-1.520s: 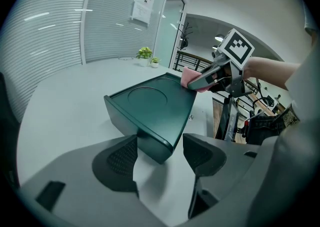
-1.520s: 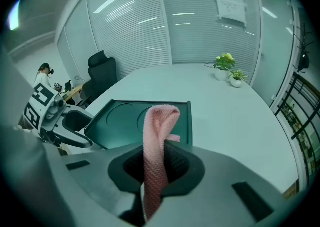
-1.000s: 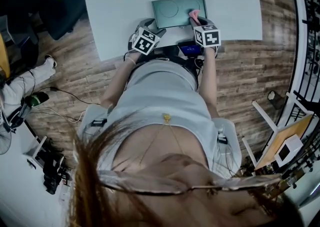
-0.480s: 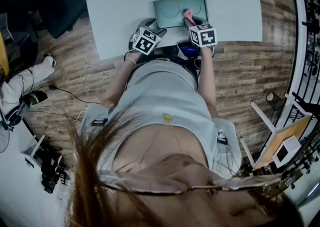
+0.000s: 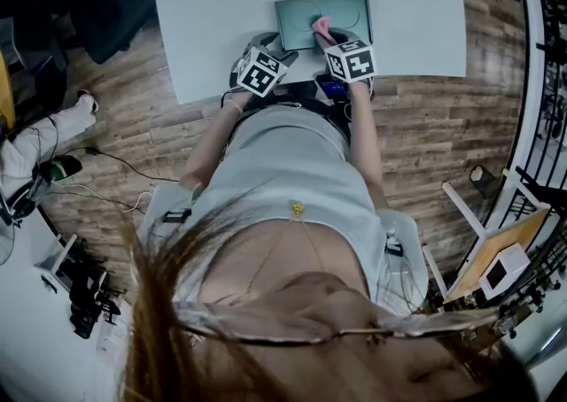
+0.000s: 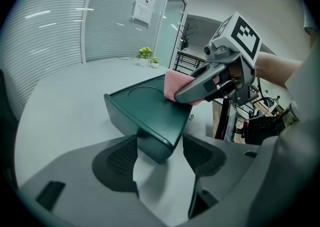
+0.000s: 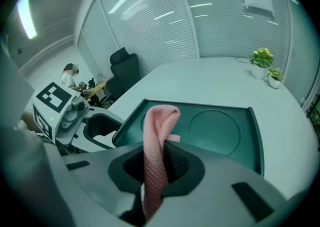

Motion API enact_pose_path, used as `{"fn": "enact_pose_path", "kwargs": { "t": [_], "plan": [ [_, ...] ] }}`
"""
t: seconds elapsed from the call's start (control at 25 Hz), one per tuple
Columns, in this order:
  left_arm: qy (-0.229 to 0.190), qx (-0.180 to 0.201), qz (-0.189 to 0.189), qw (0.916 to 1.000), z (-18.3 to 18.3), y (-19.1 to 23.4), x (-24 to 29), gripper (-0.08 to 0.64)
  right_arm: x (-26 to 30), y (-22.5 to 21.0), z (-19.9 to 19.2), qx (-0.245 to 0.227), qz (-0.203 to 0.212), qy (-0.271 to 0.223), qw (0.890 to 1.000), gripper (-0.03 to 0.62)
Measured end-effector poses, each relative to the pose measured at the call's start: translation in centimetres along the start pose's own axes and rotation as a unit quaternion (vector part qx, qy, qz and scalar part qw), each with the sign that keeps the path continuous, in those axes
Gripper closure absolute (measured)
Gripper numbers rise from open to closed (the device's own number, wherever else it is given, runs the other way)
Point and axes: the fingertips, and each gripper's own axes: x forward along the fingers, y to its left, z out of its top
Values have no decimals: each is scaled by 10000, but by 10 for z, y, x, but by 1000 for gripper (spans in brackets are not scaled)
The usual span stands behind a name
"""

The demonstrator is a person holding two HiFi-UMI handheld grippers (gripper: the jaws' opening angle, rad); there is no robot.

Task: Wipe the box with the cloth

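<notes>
**Desk:** Right, where does the box (image 5: 297,19) sit for you?

**Operator:** It lies flat on the white table (image 5: 221,2), close to the edge on my side. It's dark green, wide and shallow, with a raised rim and a round impression (image 7: 214,130) pressed into the top.

**Desk:** And the cloth (image 7: 157,136)?

**Operator:** It's pink and knitted, and I have it clamped in the right gripper (image 7: 159,163). The jaws are closed on it. A strip stands up between the pads, folds over and drops its end onto the box top, just left of that round impression. From the head view it rests over the middle of the box, toward its near edge.

**Desk:** Is it touching the surface?

**Operator:** From the left gripper view, yes. The bunched cloth presses on the top of the box under the right gripper's nose, on the far side from the left gripper's corner.

**Desk:** What about the left gripper (image 6: 160,158)?

**Operator:** Its jaws stand apart, with the near left corner of the box poking in between them. The left pad lines up against the box wall. I see a sliver of table between the corner and the right pad, so I can't call it a grip.

**Desk:** Anything else past the box?

**Operator:** There are two small potted plants (image 7: 264,61) on the far side of the table, well apart from the box.
</notes>
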Motion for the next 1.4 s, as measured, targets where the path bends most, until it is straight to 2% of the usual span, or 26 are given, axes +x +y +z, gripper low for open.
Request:
{"fn": "enact_pose_path", "kwargs": {
  "t": [0.76,1.16,1.4],
  "plan": [
    [43,-42,-57,10000,-3,0,2,276,23,49,11,-218,742,60,9970,554],
    [45,-59,-64,10000,-2,1,3,276,34,71,16,-488,1007,106,9937,554],
    [82,-57,-52,9999,-2,1,2,276,34,75,18,-613,1014,-13,9930,552]
  ]
}}
